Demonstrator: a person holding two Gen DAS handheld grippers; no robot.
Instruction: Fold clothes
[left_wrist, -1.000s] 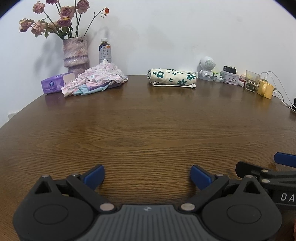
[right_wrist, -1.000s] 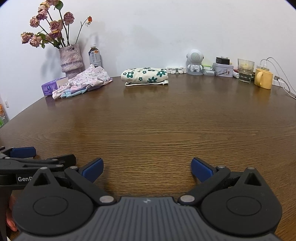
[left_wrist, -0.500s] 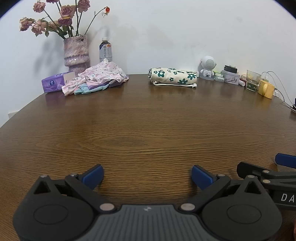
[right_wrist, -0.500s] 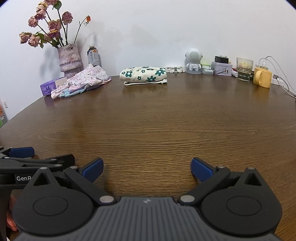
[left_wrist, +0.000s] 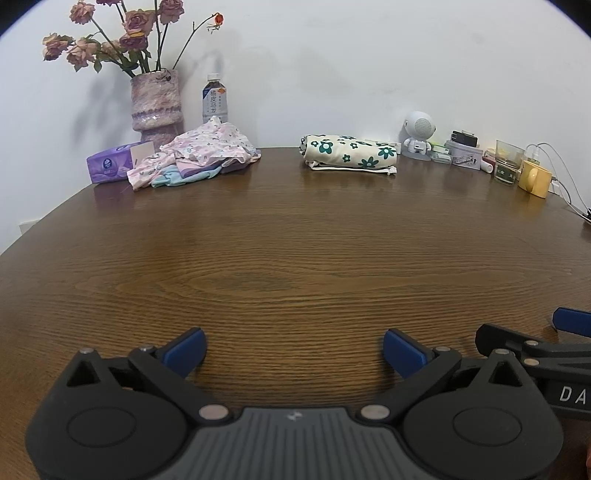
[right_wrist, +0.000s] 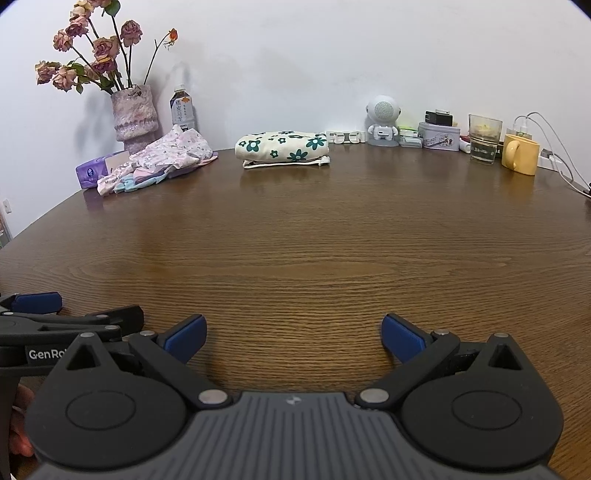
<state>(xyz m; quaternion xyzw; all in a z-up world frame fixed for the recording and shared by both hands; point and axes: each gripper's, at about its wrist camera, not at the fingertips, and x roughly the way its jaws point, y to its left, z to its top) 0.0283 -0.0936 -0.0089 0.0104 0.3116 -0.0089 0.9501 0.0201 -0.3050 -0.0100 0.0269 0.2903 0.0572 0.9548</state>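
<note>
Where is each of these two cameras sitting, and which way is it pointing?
Left wrist: on the left gripper, low over the table, facing the far wall; its open jaws show, with the right gripper's edge alongside.
Right wrist: on the right gripper, facing the same way; its open jaws show, plus the left gripper's edge and a bit of hand.
Both see the folded floral cloth, the clothes pile and the vase.
</note>
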